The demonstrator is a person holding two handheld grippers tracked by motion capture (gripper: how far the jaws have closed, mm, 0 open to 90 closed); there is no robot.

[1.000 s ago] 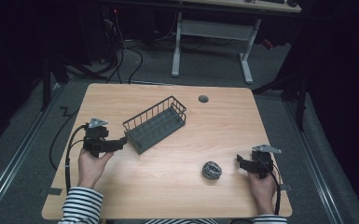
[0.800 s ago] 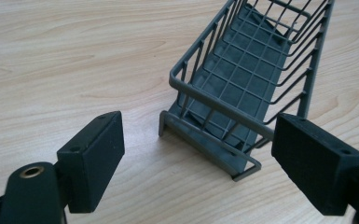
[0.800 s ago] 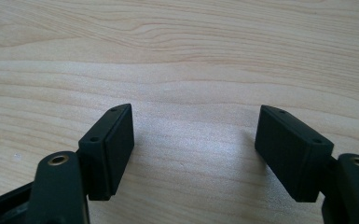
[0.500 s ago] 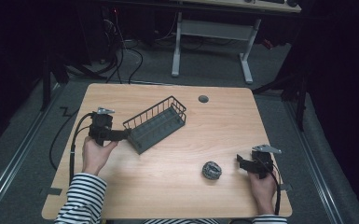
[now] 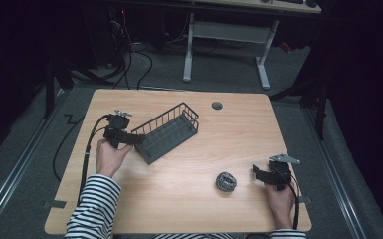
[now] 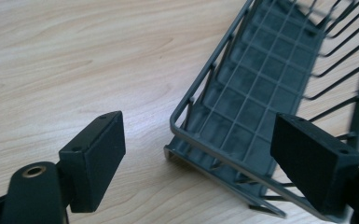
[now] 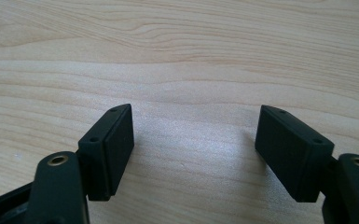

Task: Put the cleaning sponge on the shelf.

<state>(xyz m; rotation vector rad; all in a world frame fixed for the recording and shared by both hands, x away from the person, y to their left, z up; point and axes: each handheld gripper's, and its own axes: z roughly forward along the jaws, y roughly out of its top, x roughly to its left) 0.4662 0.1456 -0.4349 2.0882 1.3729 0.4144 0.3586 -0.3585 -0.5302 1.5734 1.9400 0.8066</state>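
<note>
Closing in on the basket: left gripper [image 6: 196, 154] has moved up from a second ago, jaws spread wide astride the wire basket [image 5: 168, 132] near-end rim, unclamped | right gripper [image 5: 259, 173] open, idle beside scourer [image 5: 226, 181] | grasp looks next.

The high view is dim around the edges: the floor and the room beyond sink into near black, while the table [image 5: 179, 199] is evenly lit from above and shows only faint, soft shadows. That picture is soft and slightly grainy. Both gripper views are bright and washed, with a pale sheen on the wood between the jaws. In the left gripper view the basket [image 6: 256, 102] blurs toward its far end; the jaw pads nearest the lens are a bit soft too
</note>
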